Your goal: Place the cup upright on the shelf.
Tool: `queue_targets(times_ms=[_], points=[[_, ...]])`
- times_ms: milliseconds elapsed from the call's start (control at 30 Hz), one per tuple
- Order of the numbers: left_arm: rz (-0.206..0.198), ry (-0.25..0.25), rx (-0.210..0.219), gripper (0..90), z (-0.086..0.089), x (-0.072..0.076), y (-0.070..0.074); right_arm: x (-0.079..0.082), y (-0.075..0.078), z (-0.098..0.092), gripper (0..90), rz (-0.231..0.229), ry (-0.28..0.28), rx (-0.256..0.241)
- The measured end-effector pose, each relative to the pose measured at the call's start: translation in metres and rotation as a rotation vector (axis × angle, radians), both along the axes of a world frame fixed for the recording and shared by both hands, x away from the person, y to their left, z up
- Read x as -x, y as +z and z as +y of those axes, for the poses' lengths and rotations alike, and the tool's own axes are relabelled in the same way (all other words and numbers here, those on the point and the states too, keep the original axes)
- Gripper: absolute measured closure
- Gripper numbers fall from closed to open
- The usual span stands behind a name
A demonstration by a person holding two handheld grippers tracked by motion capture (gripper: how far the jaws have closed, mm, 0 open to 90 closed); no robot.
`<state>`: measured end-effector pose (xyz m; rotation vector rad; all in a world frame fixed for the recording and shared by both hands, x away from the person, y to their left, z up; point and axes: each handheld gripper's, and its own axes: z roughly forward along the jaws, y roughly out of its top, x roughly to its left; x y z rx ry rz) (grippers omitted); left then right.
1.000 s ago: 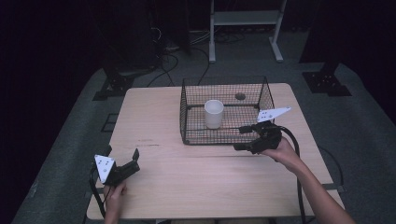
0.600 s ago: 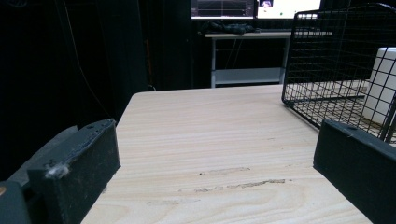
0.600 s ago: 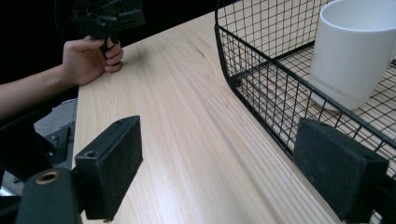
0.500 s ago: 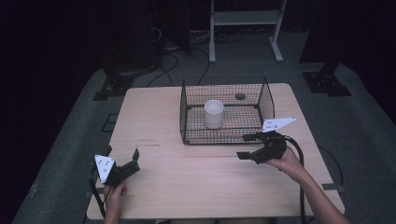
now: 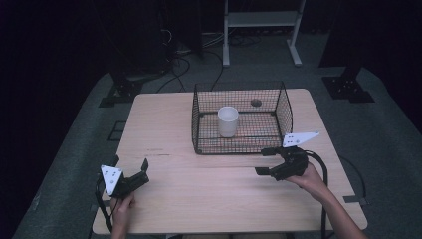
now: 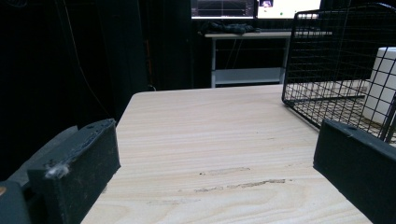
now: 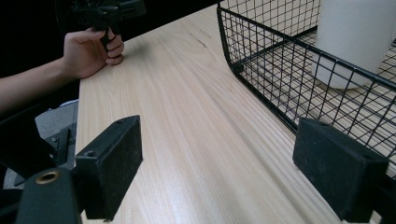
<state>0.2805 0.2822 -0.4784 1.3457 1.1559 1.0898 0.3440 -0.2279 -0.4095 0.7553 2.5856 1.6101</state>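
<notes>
A black wire basket stands on the far middle of the wooden table, with a white cup upright inside it. My left gripper rests open near the front left corner, nothing between its jaws. My right gripper is open and empty, just in front of the basket's front right corner, jaws pointing left. From the left gripper the basket and cup lie ahead on the right. Beyond the right gripper, the basket and cup sit close on the right.
A small dark round spot shows on the tabletop behind the basket. A white metal stand and cables are on the floor beyond the table. In the right gripper view, the other hand holds its gripper at the far table edge.
My right gripper has drawn back from the basket's right side toward the person and a little lower, staying open. The left gripper has not moved.
</notes>
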Motion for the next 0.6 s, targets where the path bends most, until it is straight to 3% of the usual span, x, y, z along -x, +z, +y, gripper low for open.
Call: queue_targets(times_ms=[400,600], points=[[0.002,0.001,-0.001,0.0,0.0,0.0,0.0,0.013,-0.014,-0.003,14.9,-0.02,-0.03,0.028],[0.004,0.004,0.001,0.0,0.001,0.0,0.0,0.024,-0.015,0.004,14.8,-0.043,-0.024,0.013]])
